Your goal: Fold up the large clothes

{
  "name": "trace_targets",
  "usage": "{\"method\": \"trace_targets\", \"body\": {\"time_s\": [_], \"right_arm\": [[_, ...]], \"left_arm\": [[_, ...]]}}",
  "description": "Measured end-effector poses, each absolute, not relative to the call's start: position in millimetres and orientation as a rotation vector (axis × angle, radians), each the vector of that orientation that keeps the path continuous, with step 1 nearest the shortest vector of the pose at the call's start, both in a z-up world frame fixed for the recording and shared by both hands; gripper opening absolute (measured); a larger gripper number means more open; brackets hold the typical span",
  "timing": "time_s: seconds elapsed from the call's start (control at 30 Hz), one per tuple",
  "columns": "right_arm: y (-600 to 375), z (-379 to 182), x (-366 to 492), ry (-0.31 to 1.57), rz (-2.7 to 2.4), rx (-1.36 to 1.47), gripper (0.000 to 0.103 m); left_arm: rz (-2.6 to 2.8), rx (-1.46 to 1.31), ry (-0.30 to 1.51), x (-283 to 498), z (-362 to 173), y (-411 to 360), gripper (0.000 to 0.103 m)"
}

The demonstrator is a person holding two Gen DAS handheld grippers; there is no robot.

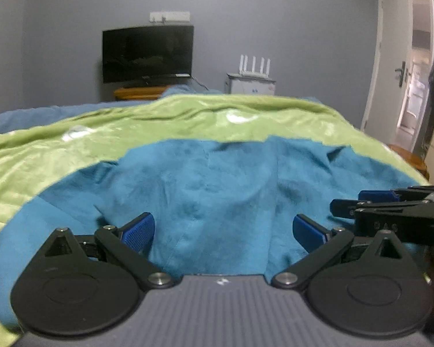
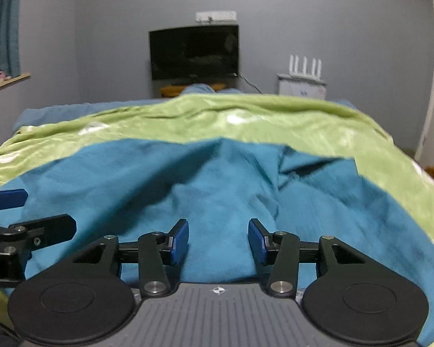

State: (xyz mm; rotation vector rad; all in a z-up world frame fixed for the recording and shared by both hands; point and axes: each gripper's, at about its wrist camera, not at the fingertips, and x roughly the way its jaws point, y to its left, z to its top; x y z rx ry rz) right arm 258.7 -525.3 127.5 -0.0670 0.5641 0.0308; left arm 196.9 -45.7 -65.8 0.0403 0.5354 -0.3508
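A large teal garment lies crumpled on a green blanket that covers the bed. My left gripper hovers over the garment's near part, its blue pads wide apart with nothing pinched between them. At the right edge of the left wrist view, my right gripper comes in sideways just above the cloth. In the right wrist view the right gripper stands open over the garment, pads clear of the fabric. The left gripper shows at that view's left edge.
The blanket spreads past the garment on every side. Beyond the bed, a dark TV on a wooden stand, a white router on a white box, and a grey wall. An open door at the right. A blue curtain at the left.
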Motion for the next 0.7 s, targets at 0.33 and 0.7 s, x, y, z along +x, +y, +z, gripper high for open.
{"method": "trace_targets", "body": {"time_s": [0.33,0.7], "right_arm": [[-549,99,270,0.675,-0.02,0.03,0.067],[-567,99,259,0.653,-0.082,0.109,0.08]], "left_arm": [[-0.289,-0.036,0.781,229,-118,-40,0.103],[-0.231,0.134,0.68,179,-114,-59,0.103]]}}
